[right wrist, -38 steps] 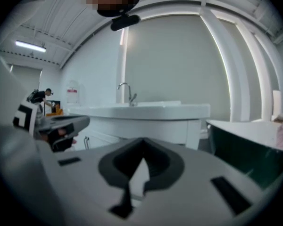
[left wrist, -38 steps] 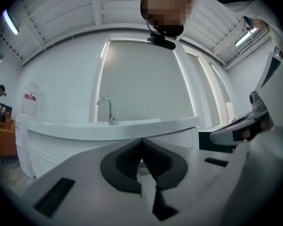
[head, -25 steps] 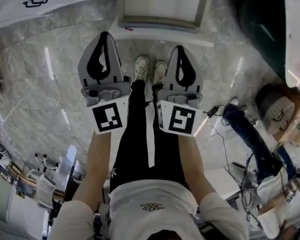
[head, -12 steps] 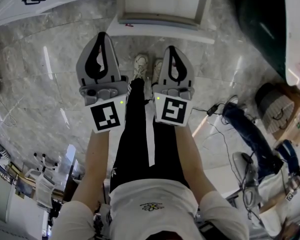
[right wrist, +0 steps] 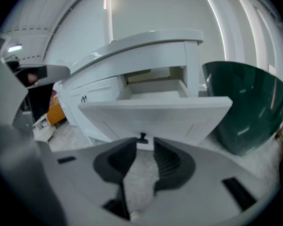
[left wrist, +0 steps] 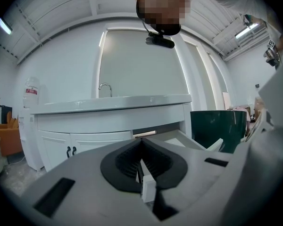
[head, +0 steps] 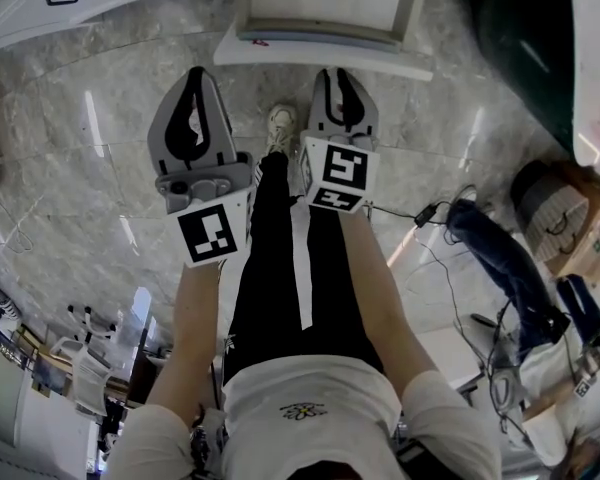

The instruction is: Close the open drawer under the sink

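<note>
The white drawer stands pulled out from the sink cabinet, its front panel facing me. A small dark handle sits low at the middle of that panel. My right gripper points down at the panel, its tips just short of the handle. Its jaws have just been opening and stand apart, with only floor showing between them. My left gripper hovers to the left, away from the drawer and shut on nothing.
A dark green bin stands right of the drawer. Cabinet doors with black handles lie to the left. Cables and bags lie on the marble floor at right. The person's shoes are below the drawer.
My right gripper has moved forward and down toward the drawer front, tipping its nose down, and its jaws have parted. The left gripper has hardly moved.
</note>
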